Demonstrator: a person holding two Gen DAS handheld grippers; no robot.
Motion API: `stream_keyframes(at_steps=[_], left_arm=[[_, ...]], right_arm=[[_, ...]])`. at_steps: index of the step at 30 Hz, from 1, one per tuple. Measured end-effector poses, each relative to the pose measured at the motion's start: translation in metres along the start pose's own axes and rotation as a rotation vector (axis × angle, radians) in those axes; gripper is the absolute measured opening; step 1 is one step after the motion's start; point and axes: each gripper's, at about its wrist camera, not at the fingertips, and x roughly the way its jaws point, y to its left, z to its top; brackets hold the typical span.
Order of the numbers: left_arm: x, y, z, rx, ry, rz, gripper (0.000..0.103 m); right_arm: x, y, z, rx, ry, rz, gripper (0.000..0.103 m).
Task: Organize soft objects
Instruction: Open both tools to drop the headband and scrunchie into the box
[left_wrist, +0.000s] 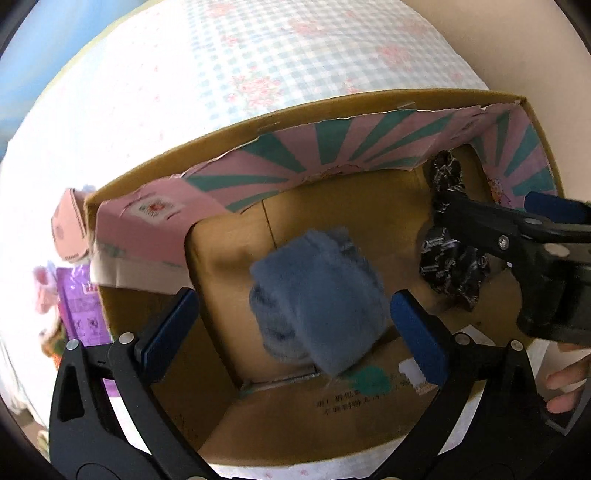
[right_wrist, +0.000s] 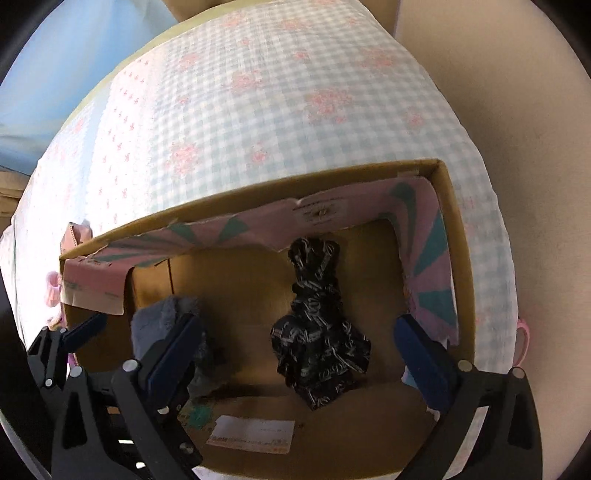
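A fuzzy blue-grey bundle (left_wrist: 317, 295) sits loose between the wide-apart blue pads of my left gripper (left_wrist: 295, 332), inside an open cardboard box (left_wrist: 295, 114). Neither pad presses on it. A black cloth with white print (right_wrist: 317, 332) lies on the box floor between the spread fingers of my right gripper (right_wrist: 295, 354), untouched. In the left wrist view the right gripper (left_wrist: 484, 201) reaches in from the right over the black cloth (left_wrist: 450, 266). In the right wrist view the blue-grey bundle (right_wrist: 162, 314) shows at the left, partly behind a finger.
The box (right_wrist: 258, 184) has torn pink-and-green inner flaps (left_wrist: 332, 147) and stands on a blue gingham sheet with pink flowers (right_wrist: 258, 92). A purple packet (left_wrist: 81, 302) lies left of the box. A person's fingers (left_wrist: 565, 387) show at the right. A white label (right_wrist: 251, 430) lies on the box floor.
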Motion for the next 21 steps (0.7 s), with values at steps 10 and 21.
stream_keyframes(at_steps=[10,21], left_arm=[[-0.052,0.004,-0.020,-0.031,-0.066,-0.088,0.103],[-0.178,0.020,-0.063,-0.012,-0.259,-0.127,0.103]], right_arm=[[-0.044,0.005,-0.025,-0.011,-0.076,0.012,0.103],[-0.168,0.024,-0.073,-0.013,-0.275,-0.010,0.103]])
